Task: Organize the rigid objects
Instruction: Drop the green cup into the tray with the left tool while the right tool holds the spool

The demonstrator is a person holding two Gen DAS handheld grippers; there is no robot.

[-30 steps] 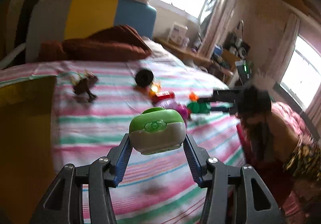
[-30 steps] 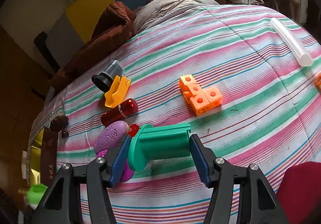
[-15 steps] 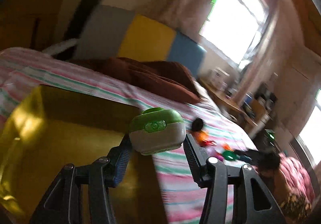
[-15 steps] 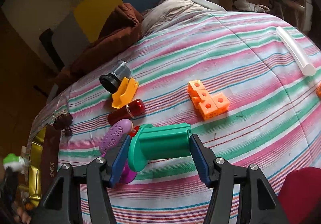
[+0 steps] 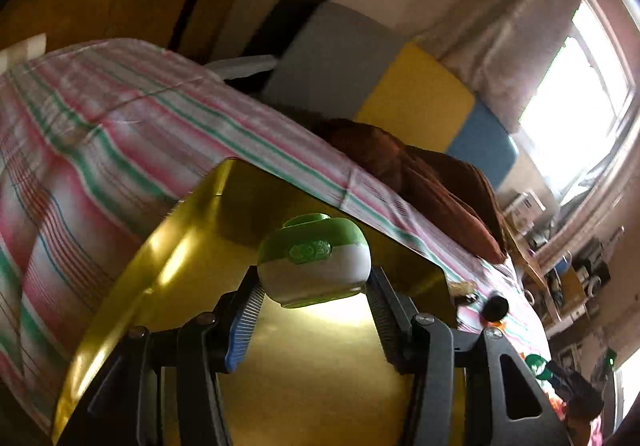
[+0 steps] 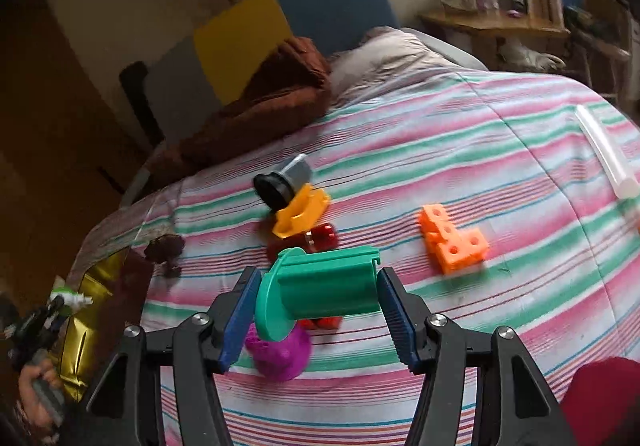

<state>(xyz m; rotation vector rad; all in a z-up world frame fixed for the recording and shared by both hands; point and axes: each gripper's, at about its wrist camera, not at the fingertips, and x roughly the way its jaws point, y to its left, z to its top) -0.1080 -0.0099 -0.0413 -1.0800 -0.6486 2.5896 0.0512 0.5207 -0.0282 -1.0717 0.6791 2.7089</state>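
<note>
Left wrist view: green-and-white toy now over gold box, earlier over bedspread.

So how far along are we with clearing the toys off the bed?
Nothing shows inside the gold box yet. In hand: the left gripper holds the green-and-white case over it, and the right gripper holds the teal cylinder. Left on the bedspread: orange blocks, yellow piece, clear tube.

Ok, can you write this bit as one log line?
left gripper: holds green-white toy over gold box | right gripper: holds teal piece above bed
</note>
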